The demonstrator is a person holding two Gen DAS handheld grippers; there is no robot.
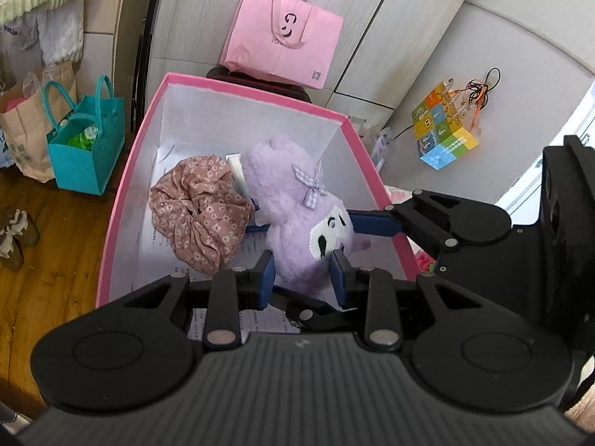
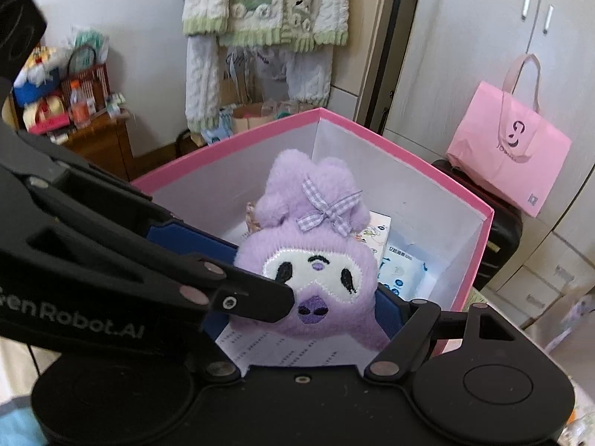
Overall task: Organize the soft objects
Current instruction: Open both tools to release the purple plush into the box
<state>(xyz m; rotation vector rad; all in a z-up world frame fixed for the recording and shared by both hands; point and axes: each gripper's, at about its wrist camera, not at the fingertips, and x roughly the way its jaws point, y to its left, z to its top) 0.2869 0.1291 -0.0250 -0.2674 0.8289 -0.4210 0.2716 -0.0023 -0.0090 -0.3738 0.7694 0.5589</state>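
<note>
Wooden floor (image 1: 44,252) and pale cabinets surround a pink box (image 1: 126,200). Both claws pinch the purple plush (image 1: 297,223) over the box: left claw (image 1: 303,275) low on it, right claw (image 2: 308,308) across its face. Left view alone shows a floral scrunchie (image 1: 199,215) inside the box and a teal bag (image 1: 87,148); right view shows hanging clothes (image 2: 260,18). A pink bag (image 1: 282,37) stands behind.

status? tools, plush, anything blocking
Both tools, left and right, shut on purple plush over pink box. Floral scrunchie already inside. Nothing blocking.
</note>
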